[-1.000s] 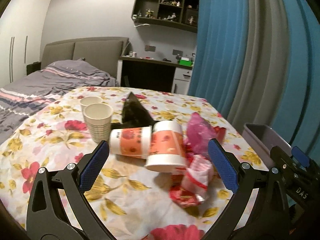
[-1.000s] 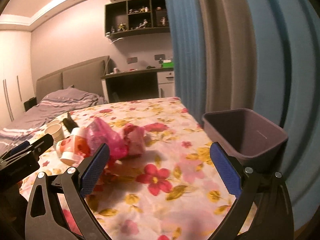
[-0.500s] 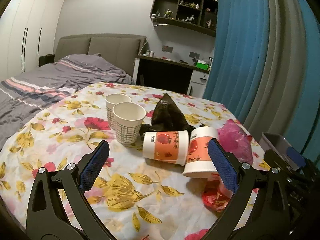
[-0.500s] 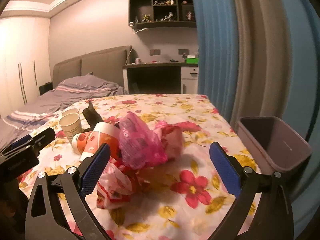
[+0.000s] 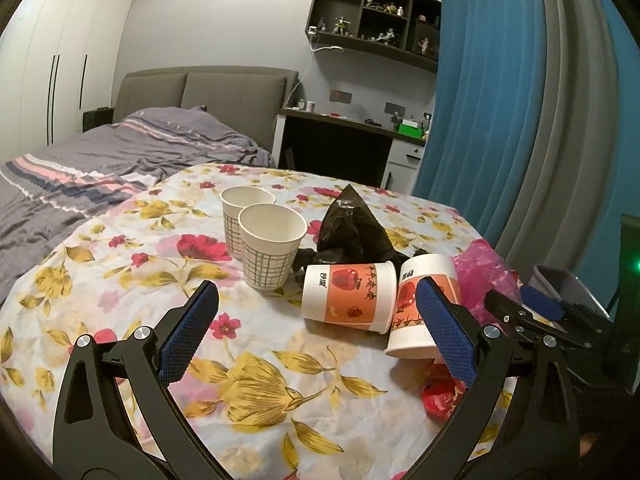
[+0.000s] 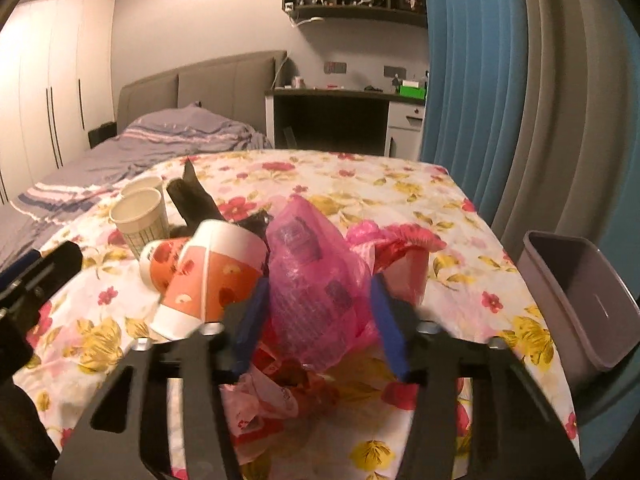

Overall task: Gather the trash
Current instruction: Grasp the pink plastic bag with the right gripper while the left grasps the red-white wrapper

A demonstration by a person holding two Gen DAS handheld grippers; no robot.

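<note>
Right wrist view is taken up mostly by the counter (image 6: 420,184), draped in a floral cloth, with trash heaped toward its near edge. A grey bin (image 6: 580,300) is seen at the counter's right edge, open and apparently empty. Between bin and heap, the pink plastic bag (image 6: 312,280) is flanked by the pads of the right claw (image 6: 316,320), which are partly drawn in on either side of it; the picture is blurred, so it cannot be told whether the film is actually pinched. A red-and-white wrapper (image 6: 276,392) is crumpled beneath the bag. To the left, two orange printed cups (image 6: 212,276) are lying on their sides, touching each other, with a black bag (image 6: 196,196) behind them and two checked paper cups (image 5: 272,248) standing upright nearer the counter's left edge.

The left claw (image 5: 316,336) is held spread wide above the near cloth, gripping nothing.

As a judgement, the pink bag is being taken for the bin. Its thin, slippery film could slide out of the pads if too little is gathered. The wrapper underneath could be dragged along and dropped short of the bin. The nearest tipped cup, touching the bag, could be rolled toward the counter edge when the bag is lifted.
</note>
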